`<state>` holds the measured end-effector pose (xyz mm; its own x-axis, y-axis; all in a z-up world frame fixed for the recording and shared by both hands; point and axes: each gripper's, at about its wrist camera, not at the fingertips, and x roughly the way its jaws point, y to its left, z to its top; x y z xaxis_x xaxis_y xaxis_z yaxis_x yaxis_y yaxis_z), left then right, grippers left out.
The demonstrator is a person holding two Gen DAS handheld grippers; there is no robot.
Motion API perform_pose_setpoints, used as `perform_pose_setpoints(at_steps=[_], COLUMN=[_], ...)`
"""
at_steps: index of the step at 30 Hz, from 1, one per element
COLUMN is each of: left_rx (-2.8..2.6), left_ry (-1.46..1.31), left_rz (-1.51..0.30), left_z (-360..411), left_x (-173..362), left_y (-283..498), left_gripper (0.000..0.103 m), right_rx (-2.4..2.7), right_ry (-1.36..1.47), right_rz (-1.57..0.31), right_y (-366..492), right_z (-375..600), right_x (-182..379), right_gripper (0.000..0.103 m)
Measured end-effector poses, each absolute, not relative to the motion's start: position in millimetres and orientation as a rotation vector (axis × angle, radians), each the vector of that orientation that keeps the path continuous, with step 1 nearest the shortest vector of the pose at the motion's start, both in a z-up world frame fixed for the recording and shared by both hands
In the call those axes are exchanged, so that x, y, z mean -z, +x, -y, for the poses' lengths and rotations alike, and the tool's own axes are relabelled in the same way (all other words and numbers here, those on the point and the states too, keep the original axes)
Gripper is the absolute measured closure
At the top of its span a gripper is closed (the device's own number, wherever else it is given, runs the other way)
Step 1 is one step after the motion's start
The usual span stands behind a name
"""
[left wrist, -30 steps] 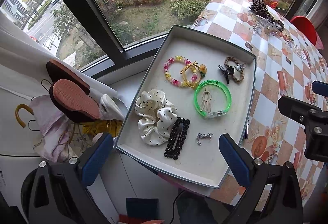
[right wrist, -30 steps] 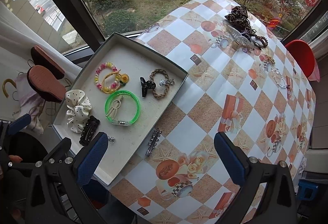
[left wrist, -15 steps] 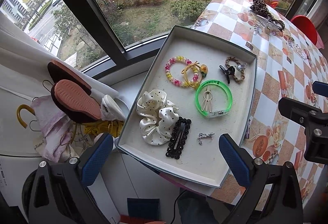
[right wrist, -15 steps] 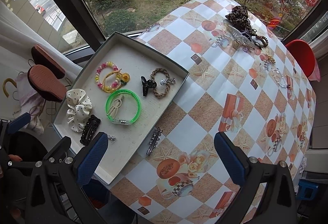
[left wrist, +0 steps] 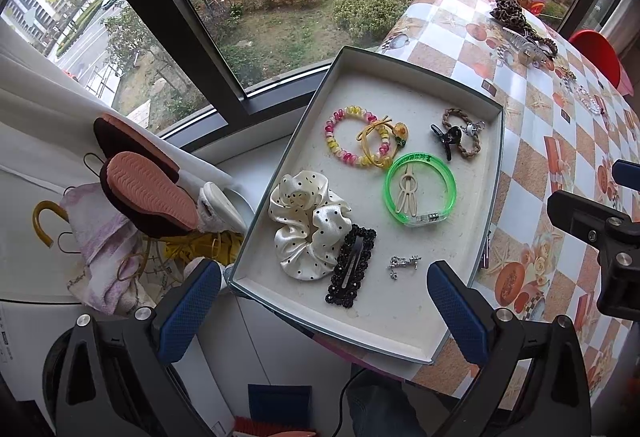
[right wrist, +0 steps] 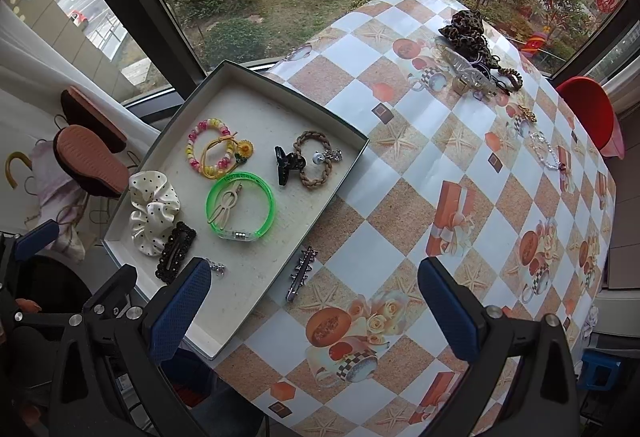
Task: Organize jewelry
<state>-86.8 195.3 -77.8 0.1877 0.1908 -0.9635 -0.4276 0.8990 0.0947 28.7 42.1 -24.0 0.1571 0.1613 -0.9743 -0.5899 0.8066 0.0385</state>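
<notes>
On the checkered tabletop point(right wrist: 472, 141) by the window, a shallow grey tray point(left wrist: 493, 173) sits at the left edge, and I hold both tools above its near end. My left hand-held gripper point(left wrist: 324, 307) hangs with its blue pads spread wide and nothing between them, over the tray's near rim. My right hand-held gripper point(right wrist: 316, 309) is just as wide apart and empty, straddling the tray's near right corner and the bare cloth beside it. Inside the tray, a pink and yellow bead bracelet point(left wrist: 352, 135) lies at the far left, overlapping a yellow hair tie with a flower charm point(left wrist: 384, 141). To the right of them a black claw clip point(left wrist: 446, 141) touches a braided brown band point(left wrist: 462, 133). Nearer to me a clear green bangle point(left wrist: 420, 189) rings a cream hair clip point(left wrist: 406, 191). At the near left a cream polka-dot scrunchie point(left wrist: 308, 225) rests against a black beaded snap clip point(left wrist: 352, 265), with a small silver charm point(left wrist: 404, 263) just right of it. Outside the tray, tight against its right wall, a spiked silver barrette point(right wrist: 302, 273) lies on the cloth. Far across the tabletop, a leopard scrunchie point(right wrist: 466, 31), a clear claw clip point(right wrist: 466, 71) and some small loose pieces form a cluster well apart from the tray.
</notes>
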Motion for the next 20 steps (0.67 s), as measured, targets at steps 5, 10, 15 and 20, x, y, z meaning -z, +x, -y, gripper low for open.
perform_pose_setpoints(at_steps=[5, 10, 15, 20], left_rx=[-0.44, -0.442, -0.438, -0.441], left_ry=[-0.21, -0.203, -0.211, -0.202], left_rz=[-1.316, -1.317, -1.308, -1.31], left_z=[-195.8, -196.4, -197.0, -196.2], left_x=[79.1, 80.0, 79.6, 79.5], left_y=[-88.4, -89.1, -90.2, -90.4], left_gripper=[0.0, 0.0, 0.0, 0.0], right_rx=[-0.557, -0.555, -0.558, -0.56], right_ry=[-0.393, -0.396, -0.401, -0.401], right_rz=[-1.31, -1.312, -1.314, -1.315], right_y=[28.5, 27.2, 22.6, 22.2], right_z=[-42.9, -42.9, -43.1, -43.2], right_x=[24.1, 24.7, 25.4, 25.9], right_gripper=[0.0, 0.0, 0.0, 0.0])
